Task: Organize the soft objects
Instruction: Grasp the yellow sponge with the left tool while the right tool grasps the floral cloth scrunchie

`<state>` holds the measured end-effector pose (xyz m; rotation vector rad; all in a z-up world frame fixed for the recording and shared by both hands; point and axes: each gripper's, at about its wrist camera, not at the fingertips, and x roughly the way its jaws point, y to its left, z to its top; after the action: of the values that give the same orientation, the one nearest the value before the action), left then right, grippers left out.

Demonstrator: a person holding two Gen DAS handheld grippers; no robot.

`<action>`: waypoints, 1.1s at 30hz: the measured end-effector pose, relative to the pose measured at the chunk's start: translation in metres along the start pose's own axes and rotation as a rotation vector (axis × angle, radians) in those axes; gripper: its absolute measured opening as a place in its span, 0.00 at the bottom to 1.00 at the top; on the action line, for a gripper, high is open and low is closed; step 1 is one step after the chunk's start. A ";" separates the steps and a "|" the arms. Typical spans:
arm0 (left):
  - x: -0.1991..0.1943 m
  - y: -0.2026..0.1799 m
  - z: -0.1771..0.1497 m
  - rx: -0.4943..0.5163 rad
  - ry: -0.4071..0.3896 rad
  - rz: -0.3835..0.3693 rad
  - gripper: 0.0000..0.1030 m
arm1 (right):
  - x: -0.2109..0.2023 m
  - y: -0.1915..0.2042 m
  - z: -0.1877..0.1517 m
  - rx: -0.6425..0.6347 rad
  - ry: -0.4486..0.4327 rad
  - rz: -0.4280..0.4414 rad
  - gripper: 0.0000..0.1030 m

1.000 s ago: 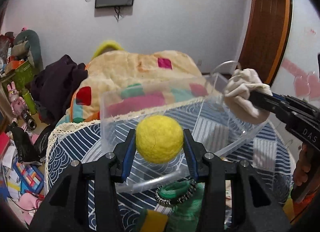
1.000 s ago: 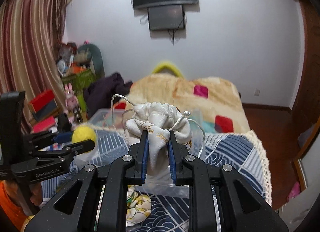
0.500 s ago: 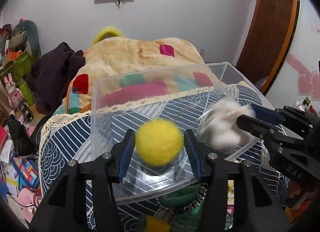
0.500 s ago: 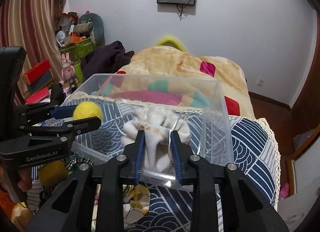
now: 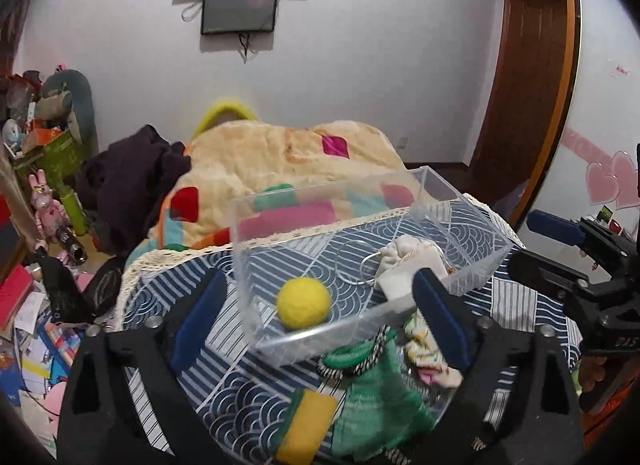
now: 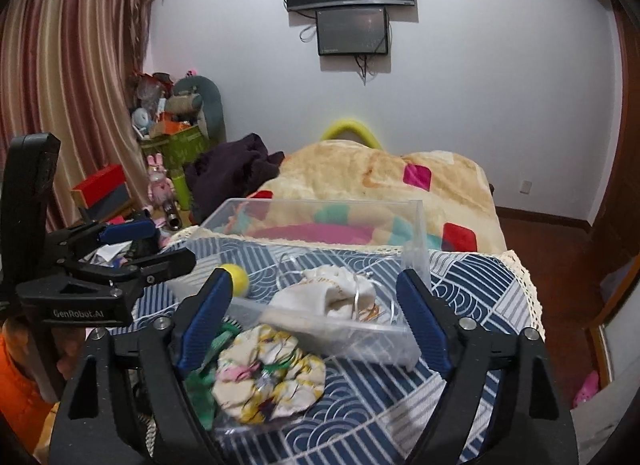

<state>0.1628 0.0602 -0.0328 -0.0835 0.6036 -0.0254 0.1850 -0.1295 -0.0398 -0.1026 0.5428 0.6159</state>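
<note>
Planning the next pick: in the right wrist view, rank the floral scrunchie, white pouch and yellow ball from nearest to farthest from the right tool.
1. Floral scrunchie: between the fingers, outside the bin.
2. White pouch: inside the clear bin, centre.
3. Yellow ball: inside, far left.

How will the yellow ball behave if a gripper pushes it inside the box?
The ball is round, so it would probably roll until a wall of the box stops it. It looks like fuzzy felt, likely light and not slippery.
</note>
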 end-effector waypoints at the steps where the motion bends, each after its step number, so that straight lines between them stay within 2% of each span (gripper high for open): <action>1: -0.005 0.001 -0.004 0.000 -0.005 0.004 0.96 | -0.002 0.001 -0.004 0.002 0.005 0.012 0.81; 6: -0.011 0.008 -0.026 -0.010 0.021 0.007 0.96 | 0.003 0.007 -0.026 0.002 0.055 0.041 0.82; 14: 0.002 0.013 -0.071 -0.001 0.117 0.029 0.96 | 0.040 0.014 -0.055 0.047 0.186 0.097 0.82; 18: 0.008 0.015 -0.086 -0.003 0.139 0.039 0.95 | 0.051 0.016 -0.057 0.045 0.215 0.072 0.81; 19: 0.008 0.016 -0.089 -0.005 0.140 0.044 0.95 | 0.053 0.014 -0.057 0.054 0.215 0.058 0.80; 21: 0.008 0.018 -0.093 -0.007 0.142 0.049 0.85 | 0.053 0.007 -0.057 0.078 0.214 0.053 0.80; 26: 0.012 0.029 -0.097 -0.050 0.155 0.041 0.74 | 0.053 -0.007 -0.061 0.095 0.230 0.028 0.58; 28: 0.015 0.031 -0.098 -0.061 0.162 0.031 0.67 | 0.057 -0.007 -0.063 0.094 0.246 0.034 0.53; 31: 0.018 0.029 -0.100 -0.059 0.168 0.003 0.55 | 0.062 -0.005 -0.067 0.085 0.271 0.056 0.40; 33: 0.018 0.023 -0.100 -0.041 0.163 -0.015 0.40 | 0.061 -0.004 -0.068 0.079 0.272 0.065 0.30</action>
<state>0.1206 0.0751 -0.1274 -0.1262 0.7661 -0.0350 0.1977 -0.1177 -0.1292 -0.0952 0.8355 0.6477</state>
